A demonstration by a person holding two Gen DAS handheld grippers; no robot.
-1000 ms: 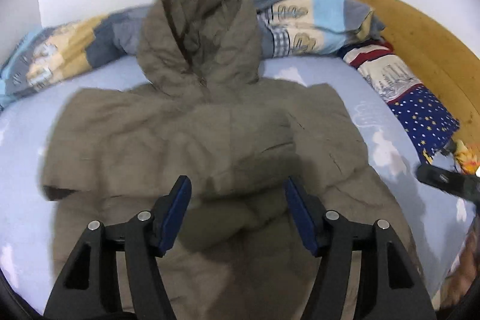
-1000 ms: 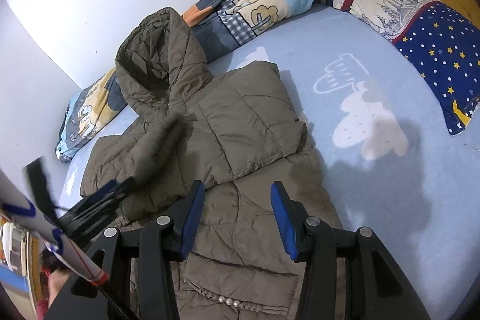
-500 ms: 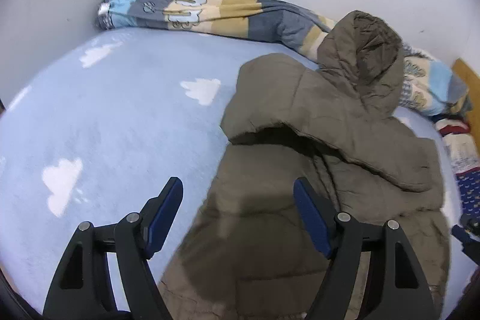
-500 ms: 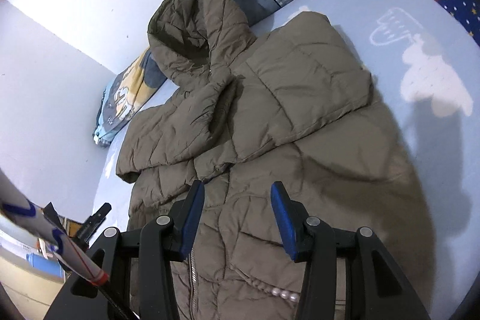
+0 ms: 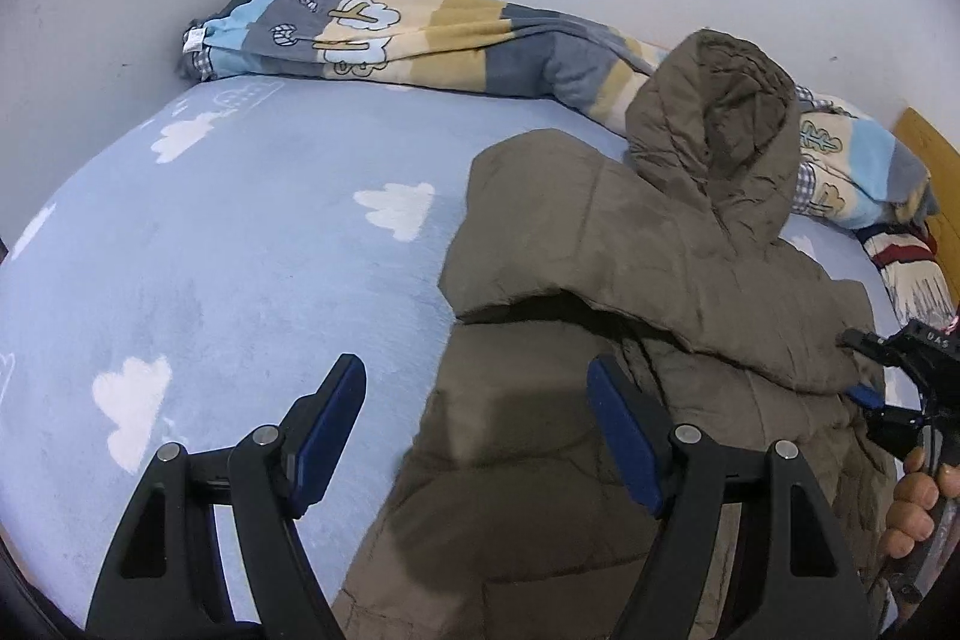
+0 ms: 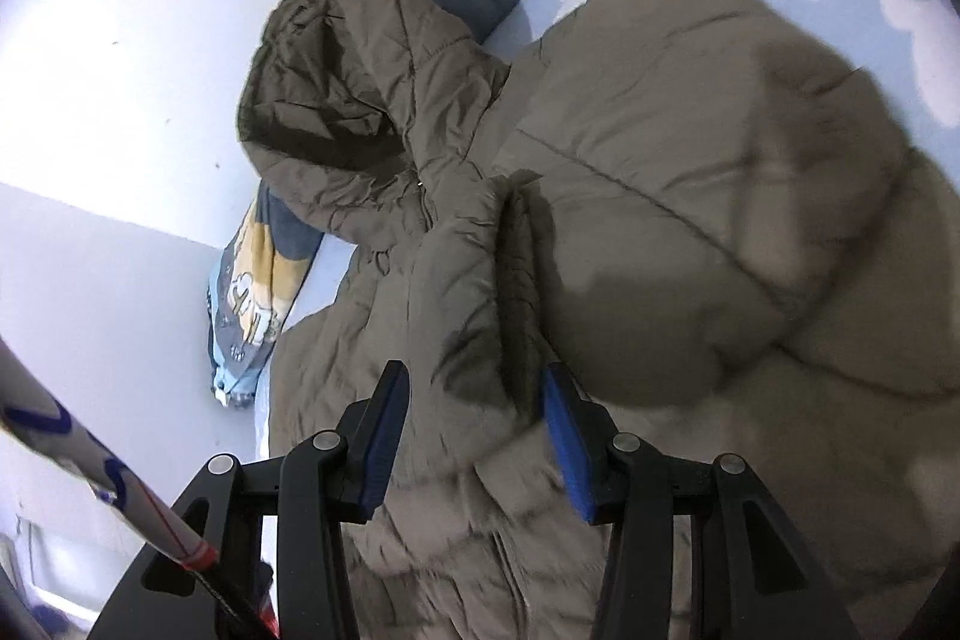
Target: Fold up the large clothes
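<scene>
We have the bed, cloud-print sheet, with the olive hooded puffer jacket lying flat on its right half, hood up against the rolled duvet by the wall. Jacket long axis runs hood-to-hem, roughly straight away from us. Both sleeves look folded across the chest. Left tongs wide, empty, straddling the jacket's left edge near the hem. Right tongs wide, empty, hovering over the front zip line just below the folded sleeve. Right side is nearer the sleeve; left is nearer the side edge, probably the next grab.
</scene>
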